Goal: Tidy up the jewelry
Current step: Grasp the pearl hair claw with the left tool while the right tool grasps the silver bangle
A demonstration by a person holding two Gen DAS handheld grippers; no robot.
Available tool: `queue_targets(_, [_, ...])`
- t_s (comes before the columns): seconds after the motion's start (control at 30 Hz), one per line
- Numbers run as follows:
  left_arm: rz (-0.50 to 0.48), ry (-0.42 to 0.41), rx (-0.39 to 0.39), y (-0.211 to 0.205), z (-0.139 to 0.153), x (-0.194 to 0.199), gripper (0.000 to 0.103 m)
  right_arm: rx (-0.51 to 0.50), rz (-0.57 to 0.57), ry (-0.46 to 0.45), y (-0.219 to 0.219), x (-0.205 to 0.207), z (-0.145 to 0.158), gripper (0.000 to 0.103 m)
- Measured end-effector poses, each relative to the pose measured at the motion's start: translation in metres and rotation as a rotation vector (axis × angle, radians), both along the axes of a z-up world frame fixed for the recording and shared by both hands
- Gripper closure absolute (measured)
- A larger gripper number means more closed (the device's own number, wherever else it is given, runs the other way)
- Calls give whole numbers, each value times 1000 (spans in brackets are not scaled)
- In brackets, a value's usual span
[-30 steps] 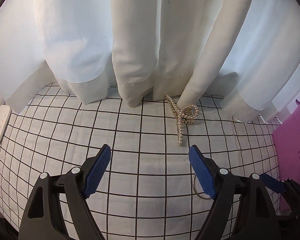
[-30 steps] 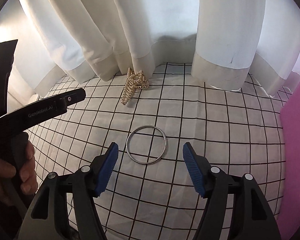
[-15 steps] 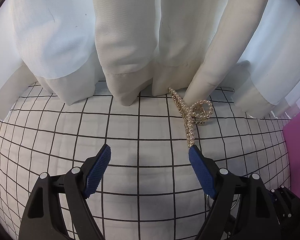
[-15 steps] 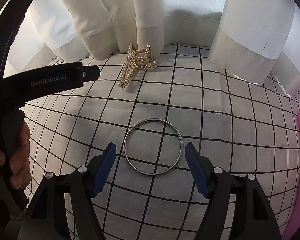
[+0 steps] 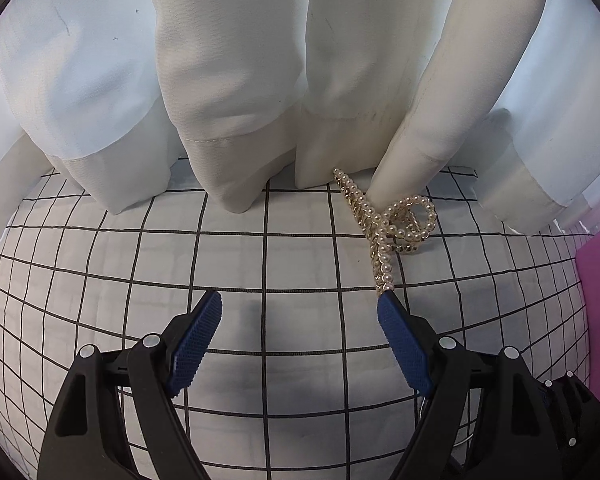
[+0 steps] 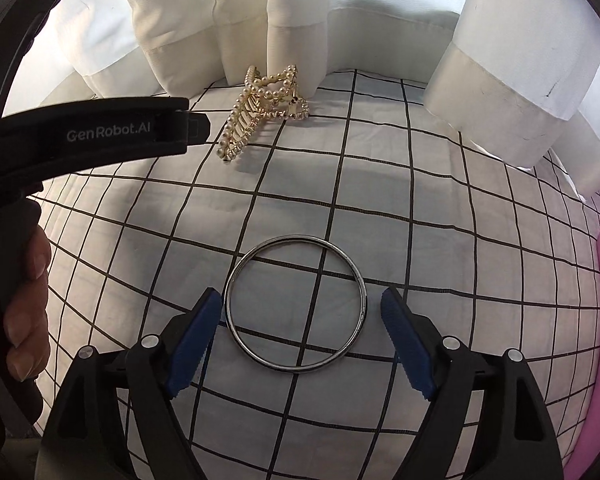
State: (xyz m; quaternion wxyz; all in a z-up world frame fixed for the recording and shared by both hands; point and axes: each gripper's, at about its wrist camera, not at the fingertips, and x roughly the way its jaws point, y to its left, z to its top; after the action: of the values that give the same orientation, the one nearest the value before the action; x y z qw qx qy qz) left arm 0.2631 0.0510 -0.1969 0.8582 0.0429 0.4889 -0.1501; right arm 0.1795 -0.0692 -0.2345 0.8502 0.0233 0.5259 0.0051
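The right gripper (image 6: 302, 314) was opening, its jaws wide around the silver bangle (image 6: 296, 303) lying low centre on the checked cloth (image 6: 440, 240), not gripping it. The left gripper (image 5: 300, 320) stood wide, holding nothing. The pearl hair claw (image 5: 384, 224) lay centre-right against the curtain (image 5: 228, 80).

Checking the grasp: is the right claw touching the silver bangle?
Cannot tell. In the right wrist view the opening right claw straddles the bangle; its left fingertip overlaps the rim.

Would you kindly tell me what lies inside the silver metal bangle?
Inside the silver metal bangle only the white black-gridded cloth shows, with grid lines crossing. Nothing covers it; the right gripper, jaws opening, flanks it.
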Motion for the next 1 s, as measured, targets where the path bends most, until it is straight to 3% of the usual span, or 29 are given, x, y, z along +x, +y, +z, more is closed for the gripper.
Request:
queue_targets(0.07, [-3,0,4,0,-1,2,24,-43,11,-7,4,3,-2,20])
queue_targets(0.23, [-2,-2,8,-4,-1,5,24,-35,0,-35,-3,5,-6,9])
queue_targets(0.7, [-11,3,4,-29,-7,14,24,-38,9,-69,0,-16,-8,9])
queue_targets(1.0, [-28,27,-57,-46,-4,18,24,-37,15,-63,-1,-13,-7,9])
